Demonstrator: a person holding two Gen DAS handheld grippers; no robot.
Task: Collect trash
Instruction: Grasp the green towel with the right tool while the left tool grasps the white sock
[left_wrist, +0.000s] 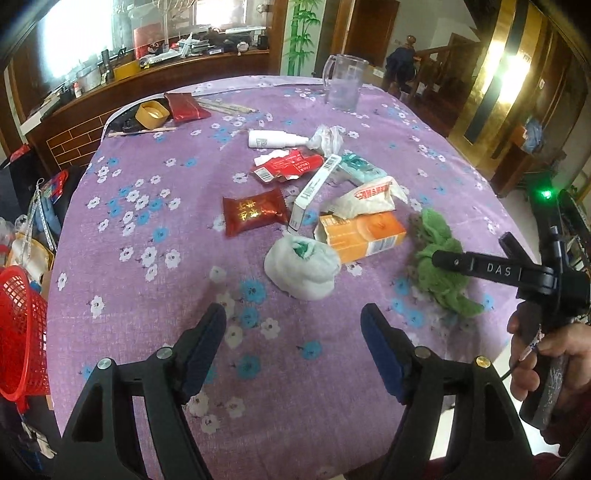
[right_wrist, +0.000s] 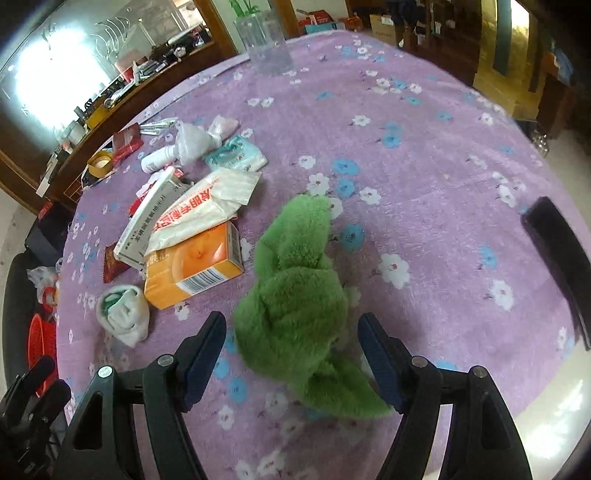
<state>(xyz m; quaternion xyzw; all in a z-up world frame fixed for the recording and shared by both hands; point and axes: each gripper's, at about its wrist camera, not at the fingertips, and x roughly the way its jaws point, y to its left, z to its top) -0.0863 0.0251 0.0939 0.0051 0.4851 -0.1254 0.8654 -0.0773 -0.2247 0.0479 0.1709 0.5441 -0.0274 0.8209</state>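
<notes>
A round surface (left_wrist: 155, 229) covered in a purple cloth with white and blue flowers carries a loose heap of trash near its middle. The left gripper (left_wrist: 293, 345) hangs above bare cloth at the near edge, its jaws spread apart and holding nothing. Just beyond it lies a white crumpled wad (left_wrist: 303, 267) with a green scrap showing in its folds. Behind the wad rests an orange carton (left_wrist: 364, 232) on its side, with a white printed bag (left_wrist: 369, 199) and a slim white box (left_wrist: 314, 188) leaning across it. A dark red foil packet (left_wrist: 255, 214) lies to the left of the box, and a white bottle (left_wrist: 271, 139) lies farther back. A clear plastic jug (left_wrist: 343, 83) stands upright at the far edge. A red mesh basket (left_wrist: 20, 332) sits off the surface at the left. The right gripper (right_wrist: 291, 352), held by a hand (left_wrist: 546, 365), is likewise released, its jaws wide on either side of a green fuzzy cloth (right_wrist: 295, 314) without pressing it; the cloth lies right of the carton.
</notes>
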